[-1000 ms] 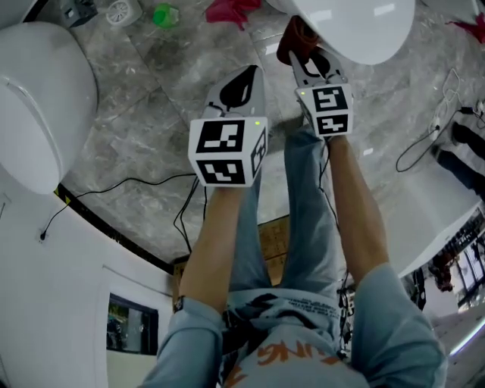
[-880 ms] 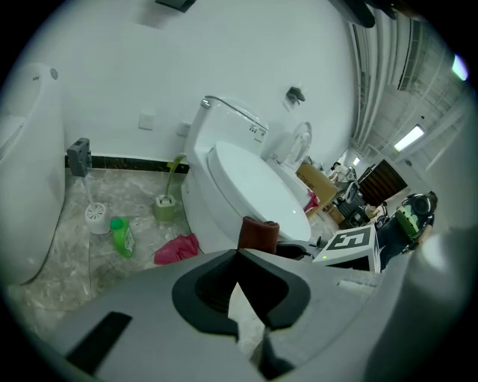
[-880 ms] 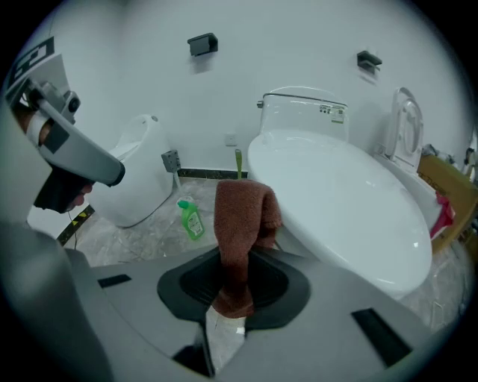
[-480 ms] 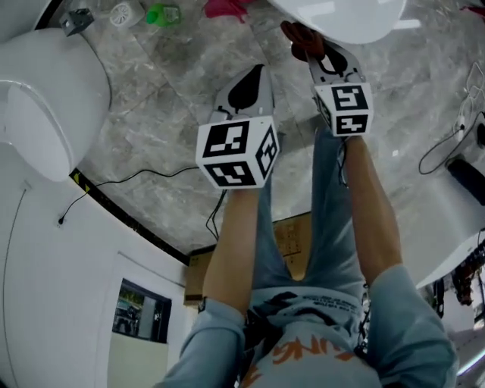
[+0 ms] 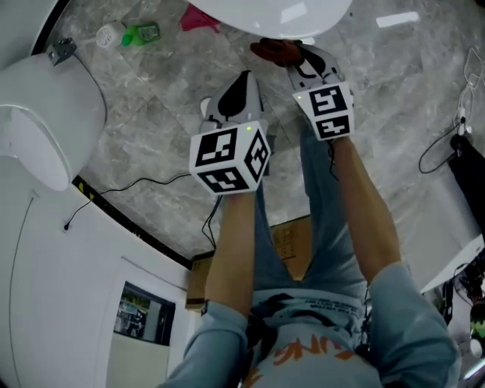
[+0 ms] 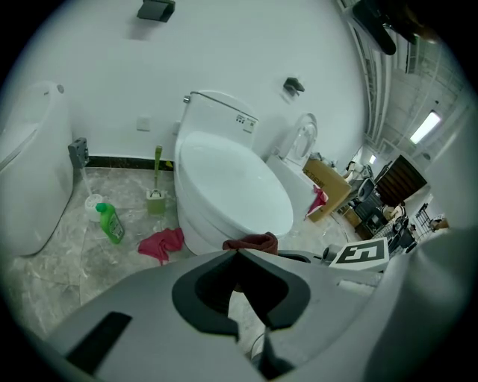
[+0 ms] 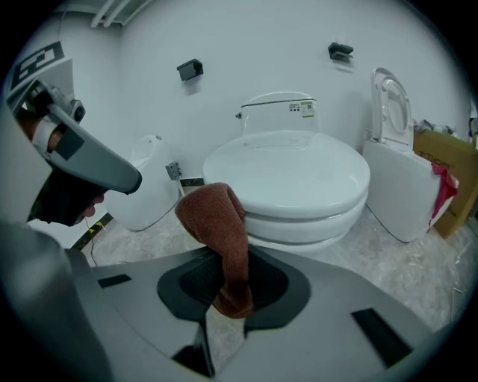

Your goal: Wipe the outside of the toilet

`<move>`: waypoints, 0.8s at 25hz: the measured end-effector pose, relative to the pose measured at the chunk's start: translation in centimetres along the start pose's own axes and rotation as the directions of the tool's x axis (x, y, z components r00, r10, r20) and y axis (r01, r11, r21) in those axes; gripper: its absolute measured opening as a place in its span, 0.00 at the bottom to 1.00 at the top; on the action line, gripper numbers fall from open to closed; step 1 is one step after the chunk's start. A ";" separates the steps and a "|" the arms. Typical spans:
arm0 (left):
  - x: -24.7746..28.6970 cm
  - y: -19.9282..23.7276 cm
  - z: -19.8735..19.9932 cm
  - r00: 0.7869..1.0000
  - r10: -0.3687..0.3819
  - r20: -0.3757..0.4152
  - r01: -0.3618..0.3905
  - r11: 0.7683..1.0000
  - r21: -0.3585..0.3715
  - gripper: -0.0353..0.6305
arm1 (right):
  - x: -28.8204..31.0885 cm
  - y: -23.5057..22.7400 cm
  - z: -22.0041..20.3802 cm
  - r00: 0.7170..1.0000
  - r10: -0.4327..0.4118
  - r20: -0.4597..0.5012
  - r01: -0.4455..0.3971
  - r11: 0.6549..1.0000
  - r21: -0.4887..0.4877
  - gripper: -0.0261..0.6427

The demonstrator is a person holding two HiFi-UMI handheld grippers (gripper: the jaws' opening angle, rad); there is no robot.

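The white toilet (image 5: 276, 14) fills the top of the head view, lid down. My right gripper (image 5: 300, 54) is shut on a brown-red cloth (image 5: 271, 51), which lies against the bowl's front just under the rim. In the right gripper view the cloth (image 7: 221, 227) hangs out between the jaws, with the toilet (image 7: 291, 179) close ahead. My left gripper (image 5: 239, 83) hovers over the floor, left of the right one and short of the bowl. It is shut and holds nothing. The left gripper view shows the toilet (image 6: 231, 186) and the cloth (image 6: 252, 243).
A pink rag (image 6: 160, 243), a green bottle (image 6: 110, 222) and a toilet brush (image 6: 155, 198) stand on the marble floor left of the toilet. A second white fixture (image 5: 42, 121) sits at the left, another toilet (image 7: 396, 157) at the right. A black cable (image 5: 144, 186) crosses the floor.
The cloth in my right gripper has slid along the bowl from its side toward its front centre. My left gripper has kept its place beside it.
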State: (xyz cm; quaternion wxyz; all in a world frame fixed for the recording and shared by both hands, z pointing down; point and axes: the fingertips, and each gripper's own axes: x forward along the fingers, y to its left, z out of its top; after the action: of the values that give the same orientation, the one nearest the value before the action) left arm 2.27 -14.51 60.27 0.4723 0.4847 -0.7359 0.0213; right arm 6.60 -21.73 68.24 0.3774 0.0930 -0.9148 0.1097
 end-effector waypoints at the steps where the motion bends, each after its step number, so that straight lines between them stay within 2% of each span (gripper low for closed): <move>1: 0.2 -0.5 -0.2 1.000 0.002 0.001 -0.002 1.000 0.001 0.05 | -0.2 -0.5 -0.2 1.000 0.004 0.000 -0.004 1.000 -0.005 0.15; 8: 2.5 -3.7 -2.6 0.999 0.037 -0.004 -0.037 0.999 -0.007 0.05 | -1.1 -4.6 -2.3 1.000 0.026 0.010 -0.026 1.000 -0.016 0.15; 20: 6.5 -10.0 -2.8 0.998 0.068 0.013 -0.068 0.998 -0.005 0.05 | -2.2 -13.6 -1.4 0.998 0.039 0.053 -0.035 0.997 -0.066 0.15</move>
State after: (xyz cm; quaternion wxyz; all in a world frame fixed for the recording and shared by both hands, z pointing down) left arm 10.97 -22.91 62.24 0.4675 0.4584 -0.7551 0.0326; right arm 12.53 -34.17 69.41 0.3530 0.0668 -0.9294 0.0844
